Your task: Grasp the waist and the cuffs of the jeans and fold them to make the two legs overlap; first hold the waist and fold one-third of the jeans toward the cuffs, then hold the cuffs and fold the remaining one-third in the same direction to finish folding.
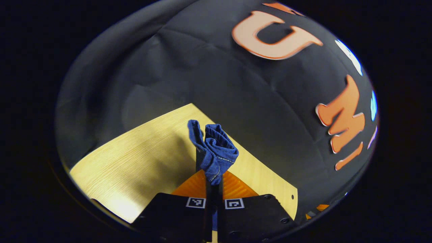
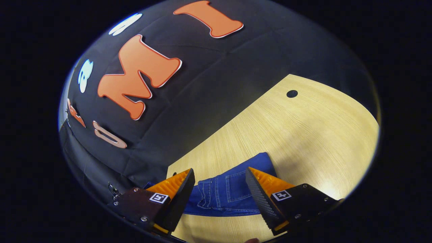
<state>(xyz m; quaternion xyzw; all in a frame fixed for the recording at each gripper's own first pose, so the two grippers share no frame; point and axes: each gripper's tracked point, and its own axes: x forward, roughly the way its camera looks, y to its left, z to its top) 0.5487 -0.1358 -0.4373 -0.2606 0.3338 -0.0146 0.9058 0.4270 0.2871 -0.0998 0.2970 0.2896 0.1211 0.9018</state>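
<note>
Left tongs [image 1: 214, 175] pinch a bunch of jeans [image 1: 213, 148] above the bench [image 1: 135, 162]. Right tongs [image 2: 219, 192] gape wide over the waist; they should close squarely on its edge.

Jeans between the jaws above the table, in both gripper views.

In the left gripper view: a bunched fold of jeans [image 1: 215, 152] pinched in the closed jaws of the left gripper [image 1: 213, 184], rising ahead of them over the table [image 1: 141, 158]; table below and to the left, booth wall [image 1: 202, 74] behind and to the right, a small hole [image 1: 292, 196] near the table's right edge. In the right gripper view: right gripper [image 2: 220, 189] with jaws spread apart, jeans [image 2: 229, 195] lying flat on the table [image 2: 303, 135] between and below them, apart from both fingers; a round hole [image 2: 292, 93] farther off on the table, booth wall [image 2: 202, 84] behind and to the left.
</note>
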